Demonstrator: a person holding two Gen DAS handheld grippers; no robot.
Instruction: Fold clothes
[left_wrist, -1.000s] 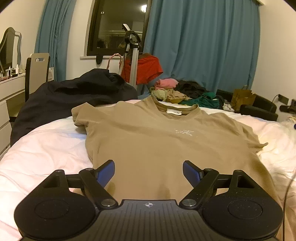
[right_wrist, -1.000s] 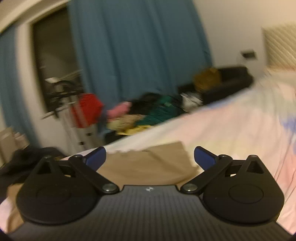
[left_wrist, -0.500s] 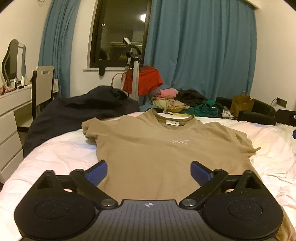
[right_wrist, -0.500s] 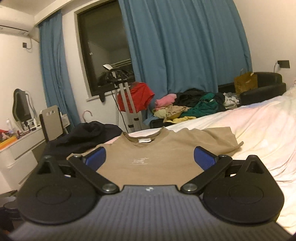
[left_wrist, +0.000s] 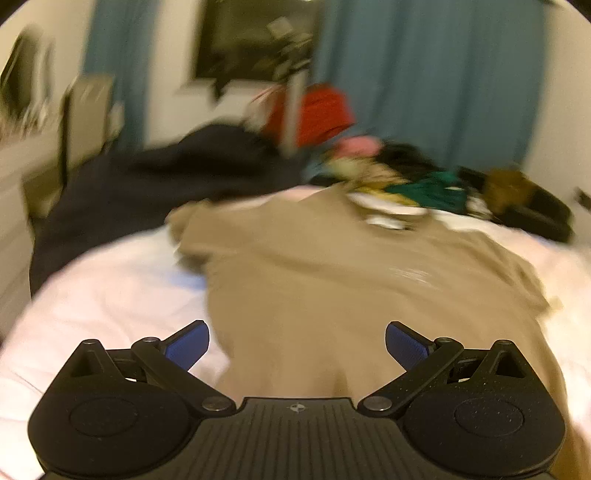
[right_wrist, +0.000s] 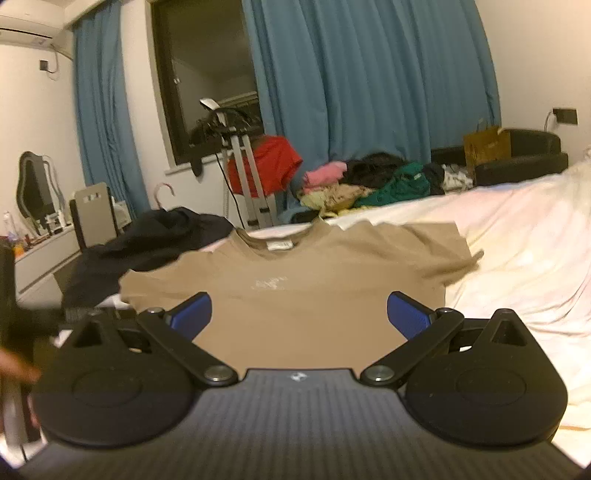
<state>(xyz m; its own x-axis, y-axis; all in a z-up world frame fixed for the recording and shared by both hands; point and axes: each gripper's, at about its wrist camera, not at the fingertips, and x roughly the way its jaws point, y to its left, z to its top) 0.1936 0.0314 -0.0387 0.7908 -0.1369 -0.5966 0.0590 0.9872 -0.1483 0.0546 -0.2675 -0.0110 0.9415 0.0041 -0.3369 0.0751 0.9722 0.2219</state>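
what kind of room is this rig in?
Most likely a home bedroom: a tan T-shirt spread on a bed, a vanity mirror at the left, and a pile of clothes below blue curtains.

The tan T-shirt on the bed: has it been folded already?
No, the T-shirt lies spread flat on the bed with both sleeves out and its collar label showing.

Left gripper (left_wrist: 297, 341) tilted downward, fingers spread wide, empty; right gripper (right_wrist: 299, 314) likewise wide, empty.

Matt, seemingly cotton tan T-shirt (right_wrist: 317, 295)
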